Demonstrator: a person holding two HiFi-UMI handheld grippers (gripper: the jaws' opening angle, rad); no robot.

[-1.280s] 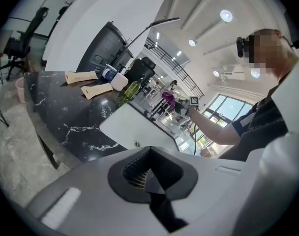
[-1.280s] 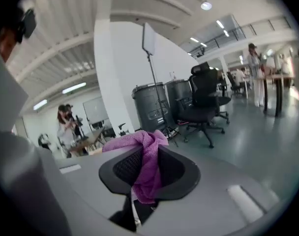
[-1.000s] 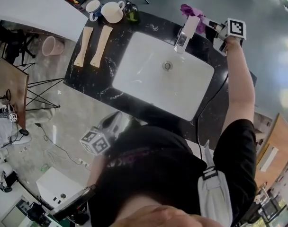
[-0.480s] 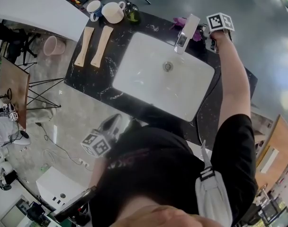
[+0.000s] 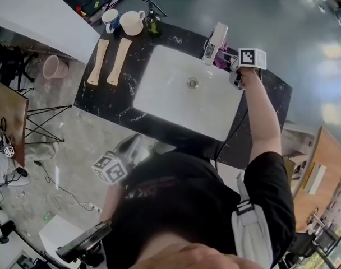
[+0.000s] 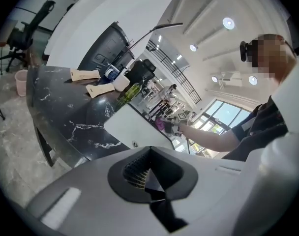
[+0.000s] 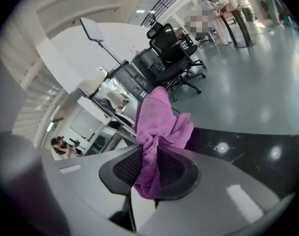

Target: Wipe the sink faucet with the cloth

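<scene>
The chrome faucet (image 5: 216,41) stands at the far rim of the white sink (image 5: 176,97). My right gripper (image 5: 231,67) is shut on a purple cloth (image 5: 221,62), which sits low against the faucet's right side near its base. In the right gripper view the cloth (image 7: 159,127) bunches between the pads and fans out ahead of the right gripper (image 7: 149,173), with the shiny faucet (image 7: 112,101) just behind it. My left gripper (image 5: 131,145) hangs near my body, off the counter's near edge. In its own view the left gripper (image 6: 147,176) is shut and holds nothing.
On the black marble counter (image 5: 103,102), left of the sink, lie two wooden pieces (image 5: 109,60). Two cups (image 5: 123,20) and a dark bottle (image 5: 153,21) stand at the back. The drain (image 5: 192,83) is in the basin. A pink bin (image 5: 53,67) stands on the floor.
My right gripper has carried the cloth from the faucet's top down along its right side toward the base. The left gripper has stayed put.
</scene>
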